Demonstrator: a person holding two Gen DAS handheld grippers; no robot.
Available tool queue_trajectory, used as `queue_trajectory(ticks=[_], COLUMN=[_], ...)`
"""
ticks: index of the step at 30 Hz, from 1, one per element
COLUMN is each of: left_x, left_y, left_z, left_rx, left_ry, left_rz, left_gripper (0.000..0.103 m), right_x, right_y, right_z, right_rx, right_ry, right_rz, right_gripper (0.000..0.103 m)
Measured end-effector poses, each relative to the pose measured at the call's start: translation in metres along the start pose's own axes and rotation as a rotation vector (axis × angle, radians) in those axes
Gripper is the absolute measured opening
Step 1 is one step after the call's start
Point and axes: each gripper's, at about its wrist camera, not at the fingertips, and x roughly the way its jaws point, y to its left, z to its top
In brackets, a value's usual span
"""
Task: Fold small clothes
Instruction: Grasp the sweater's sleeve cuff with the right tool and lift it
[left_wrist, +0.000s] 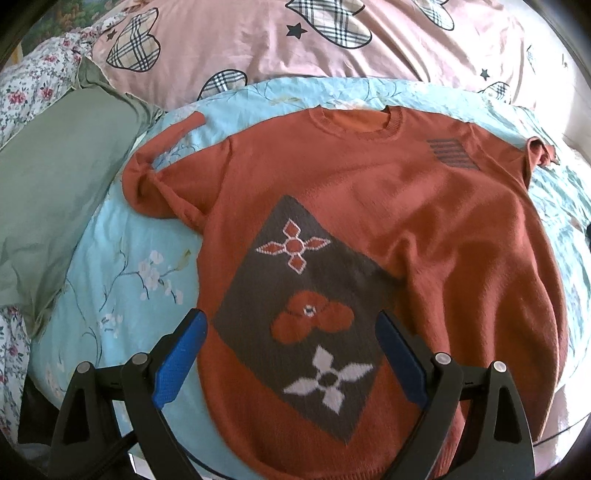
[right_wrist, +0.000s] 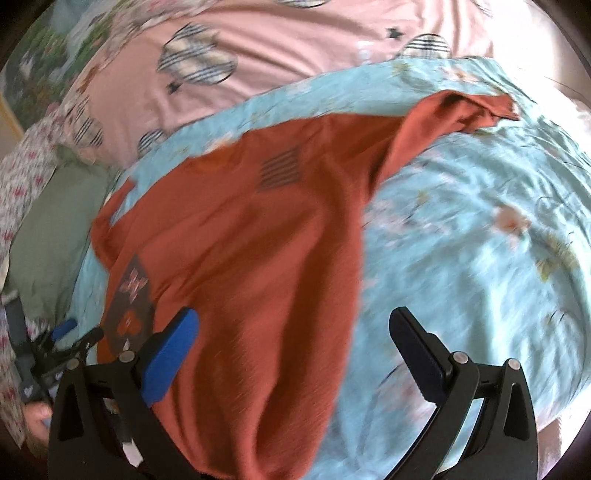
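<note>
A rust-orange knitted sweater (left_wrist: 388, 192) lies face up on a light blue floral sheet (left_wrist: 122, 266), collar away from me, with a grey diamond panel of flower motifs on its lower front. Its left sleeve (left_wrist: 155, 173) is bent and crumpled; the right sleeve (right_wrist: 458, 107) stretches out to the far right. My left gripper (left_wrist: 291, 354) hangs open above the sweater's hem area, over the grey panel, holding nothing. My right gripper (right_wrist: 295, 350) is also open, above the sweater's right side edge (right_wrist: 280, 295), with nothing between its fingers. The left gripper (right_wrist: 66, 332) shows at the lower left of the right wrist view.
A pink duvet with checked hearts (left_wrist: 295, 44) lies behind the sweater. A folded sage-green cloth (left_wrist: 55, 177) rests to the left on a floral bedcover (left_wrist: 22, 96). Bare blue sheet (right_wrist: 480, 240) spreads to the right of the sweater.
</note>
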Motion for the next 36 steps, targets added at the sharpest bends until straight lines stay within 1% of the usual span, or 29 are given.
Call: queue_trajectory(ticks=[2,5,6,7,8,9,12,13,14,15,17,18,20,25,26,27,29,31,32,34,36], left_x=[0.006,0.015,0.019,0.022,0.026,0.029,0.041,0.043,0.047,0.05,0.058,0.061,0.068,0.082,0.085,0.087,0.09,0.091,0.091,0.091,0.09], left_y=[0.001,0.003,0.002,0.001,-0.001,-0.003,-0.014,-0.018,-0.021,-0.024,-0.031,-0.034,-0.041,-0.052,-0.054,-0.055,-0.056,-0.054,-0.053,-0.052,-0.051], left_z=[0.006,0.014,0.015,0.016,0.017,0.017,0.017,0.017,0.017,0.018,0.021,0.022,0.025,0.031,0.032,0.032,0.033,0.033,0.033,0.033,0.032], left_rx=[-0.002,-0.012,-0.014,-0.013,-0.011,-0.006,0.012,0.015,0.018,0.02,0.023,0.025,0.032,0.049,0.053,0.054,0.047,0.039,0.036,0.033,0.029], left_ry=[0.001,0.015,0.022,0.029,0.037,0.045,0.074,0.086,0.096,0.101,0.12,0.125,0.139,0.162,0.166,0.171,0.178,0.183,0.181,0.176,0.17], left_rz=[0.01,0.017,0.016,0.014,0.013,0.013,0.008,0.013,0.009,0.005,-0.001,-0.004,-0.006,-0.008,-0.007,-0.006,-0.011,-0.015,-0.017,-0.019,-0.023], left_gripper=[0.093,0.093,0.093,0.093,0.093,0.093,0.093,0.093,0.093,0.093,0.093,0.093,0.093,0.093,0.093,0.093,0.093,0.093,0.093,0.093,0.093], right_x=[0.002,0.008,0.012,0.017,0.021,0.027,0.044,0.052,0.059,0.066,0.078,0.086,0.096,0.107,0.109,0.112,0.109,0.105,0.1,0.097,0.093], right_y=[-0.022,-0.064,-0.08,-0.095,-0.11,-0.124,-0.168,-0.188,-0.203,-0.218,-0.242,-0.255,-0.274,-0.297,-0.299,-0.302,-0.303,-0.294,-0.281,-0.259,-0.224], right_z=[0.019,0.053,0.066,0.08,0.094,0.108,0.146,0.161,0.172,0.182,0.195,0.201,0.213,0.23,0.232,0.236,0.239,0.246,0.249,0.254,0.256], right_rx=[0.051,0.153,0.186,0.219,0.25,0.274,0.358,0.402,0.441,0.479,0.549,0.596,0.648,0.676,0.673,0.67,0.658,0.604,0.551,0.479,0.386], right_ry=[-0.029,-0.087,-0.114,-0.135,-0.152,-0.167,-0.216,-0.23,-0.24,-0.25,-0.262,-0.263,-0.278,-0.305,-0.307,-0.304,-0.314,-0.34,-0.352,-0.36,-0.359], right_rz=[-0.002,0.021,0.03,0.014,-0.014,-0.035,-0.067,-0.087,-0.098,-0.11,-0.107,-0.095,-0.077,-0.071,-0.074,-0.094,-0.095,-0.086,-0.076,-0.032,0.029], right_gripper=[0.103,0.103,0.1,0.098,0.088,0.076,0.06,0.058,0.05,0.046,0.045,0.042,0.04,0.038,0.034,0.021,0.011,0.009,0.008,0.008,0.008])
